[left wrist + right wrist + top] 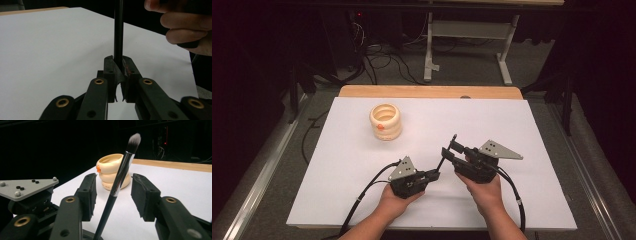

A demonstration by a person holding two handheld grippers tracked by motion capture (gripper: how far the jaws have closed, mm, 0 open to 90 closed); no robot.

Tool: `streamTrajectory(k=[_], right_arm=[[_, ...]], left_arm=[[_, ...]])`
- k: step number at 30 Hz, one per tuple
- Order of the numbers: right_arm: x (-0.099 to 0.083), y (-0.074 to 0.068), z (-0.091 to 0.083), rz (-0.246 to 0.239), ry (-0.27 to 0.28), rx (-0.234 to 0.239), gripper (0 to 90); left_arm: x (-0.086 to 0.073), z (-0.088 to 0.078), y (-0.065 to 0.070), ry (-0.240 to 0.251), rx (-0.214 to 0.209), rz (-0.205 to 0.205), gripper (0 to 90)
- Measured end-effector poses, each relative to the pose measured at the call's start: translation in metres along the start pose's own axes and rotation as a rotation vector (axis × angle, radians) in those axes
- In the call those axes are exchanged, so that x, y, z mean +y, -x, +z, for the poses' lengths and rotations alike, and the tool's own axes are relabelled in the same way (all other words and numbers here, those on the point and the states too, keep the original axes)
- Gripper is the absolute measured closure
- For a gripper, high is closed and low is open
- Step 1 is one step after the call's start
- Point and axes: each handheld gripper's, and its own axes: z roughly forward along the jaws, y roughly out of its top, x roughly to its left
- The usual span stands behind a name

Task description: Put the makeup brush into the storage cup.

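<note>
The left gripper (435, 174) pinches the slim black makeup brush (119, 183) low; the right gripper's (113, 195) jaws, spread around its ferrule, should close squarely; the cream ringed holder (385, 121) stands far left.

The makeup brush (117, 182) has a glossy black handle (shiny metal ferrule, soft bristles); the holder (112, 171) looks smooth, glazed.

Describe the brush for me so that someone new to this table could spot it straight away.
On the white table, look near the front edge, between the two hand-held grippers. The brush stands tilted there, its lower handle clamped in the left gripper and its upper part between the right gripper's open jaws. It is the thin black stick with a silver collar and grey-white bristles; the cream ringed cup stands farther back.
</note>
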Motion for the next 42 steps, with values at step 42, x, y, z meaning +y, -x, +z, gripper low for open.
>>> streamTrajectory(k=[42], right_arm=[[-0.0027, 0.0049, -0.0057, 0.093, 0.068, 0.108, 86.1]], left_arm=[[-0.0015, 0.0021, 0.0026, -0.001, -0.002, 0.021, 82.7]])
